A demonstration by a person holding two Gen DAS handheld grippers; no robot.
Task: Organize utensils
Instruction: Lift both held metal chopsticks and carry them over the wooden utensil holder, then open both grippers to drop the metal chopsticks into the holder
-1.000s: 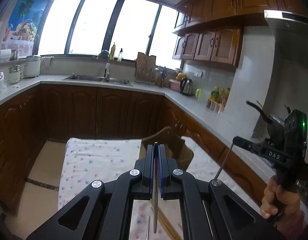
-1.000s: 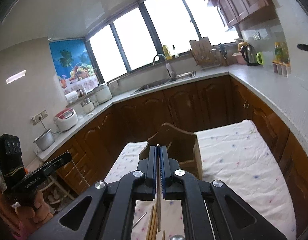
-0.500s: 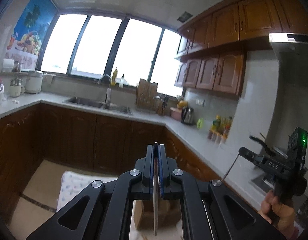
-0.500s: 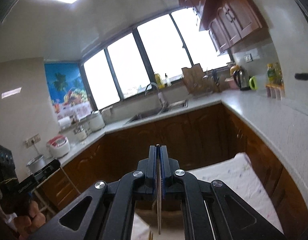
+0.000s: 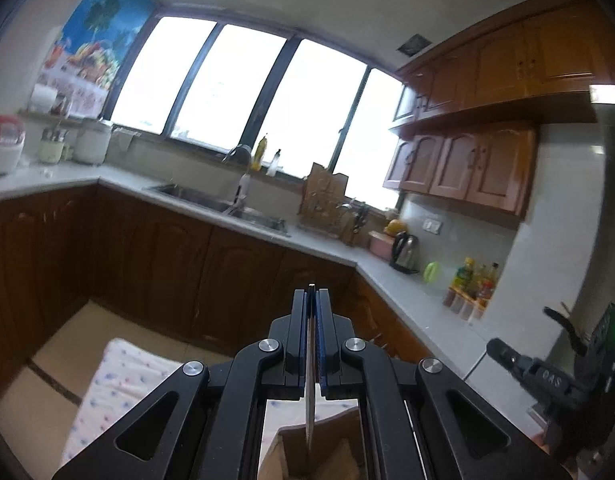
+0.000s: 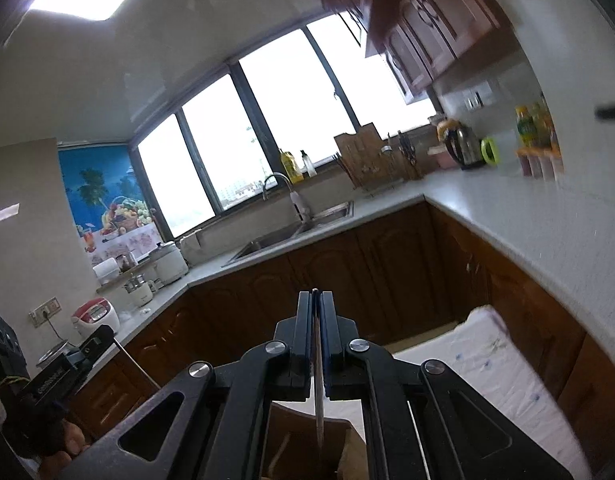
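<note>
Kitchen cupboards [image 5: 155, 264] fill the background. Both grippers point almost level, left gripper [image 5: 312, 320] and right gripper [image 6: 316, 324], jaws pinching thin sticks whose lower ends are cut off.

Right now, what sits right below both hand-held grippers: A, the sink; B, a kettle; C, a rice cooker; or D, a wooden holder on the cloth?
D: the wooden holder shows beneath each shut hand-held gripper's thin utensil.

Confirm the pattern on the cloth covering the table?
White cloth with small scattered blue and pink dots; the right wrist view shows it best.
</note>
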